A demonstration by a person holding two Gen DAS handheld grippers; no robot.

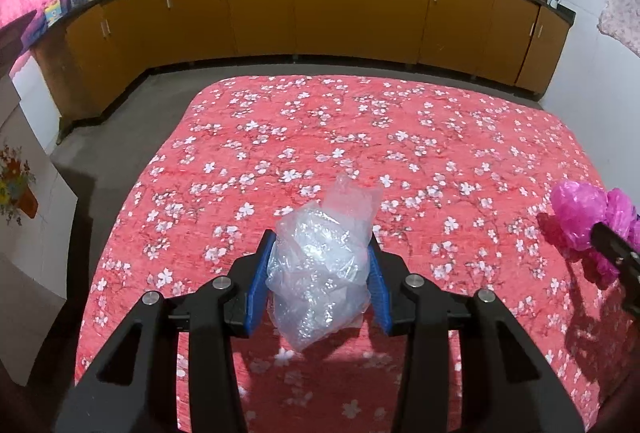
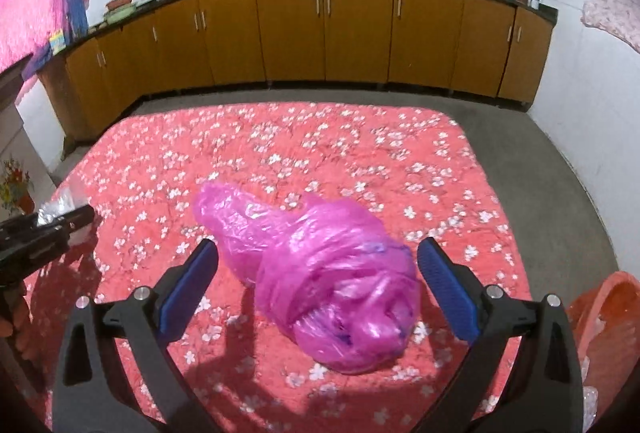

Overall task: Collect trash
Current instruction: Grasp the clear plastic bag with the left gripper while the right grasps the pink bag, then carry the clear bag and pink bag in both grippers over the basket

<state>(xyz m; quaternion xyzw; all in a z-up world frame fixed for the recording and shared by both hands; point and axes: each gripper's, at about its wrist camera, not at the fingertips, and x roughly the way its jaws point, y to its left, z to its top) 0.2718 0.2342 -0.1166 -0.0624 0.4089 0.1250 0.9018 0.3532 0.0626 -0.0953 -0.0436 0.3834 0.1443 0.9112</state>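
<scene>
A: The left gripper [image 1: 320, 261] has its blue fingers [image 1: 262, 273] pressed on both sides of a crumpled clear plastic bag [image 1: 320, 273], partway closed around it. The bag hangs a little above the table [image 1: 400, 137], which is covered by a red cloth with white blossoms.

B: And the right gripper [image 2: 318, 273]?

A: Its fingers [image 2: 448, 289] stand wide apart. The pink plastic bag [image 2: 320, 273] lies on the cloth between them, and neither pad touches it. In the left wrist view the same pink bag [image 1: 584, 217] sits near the table's right edge.

B: How much room is there around them?

A: The far half of the cloth is bare in both views. Beyond the far edge runs a strip of grey floor [image 2: 320, 95], then a row of yellow cabinets [image 1: 328, 1]. The left gripper shows at the left border of the right wrist view [image 2: 52, 225], well apart from the pink bag. An orange bag [image 2: 608, 321] hangs just past the table's right edge.
</scene>
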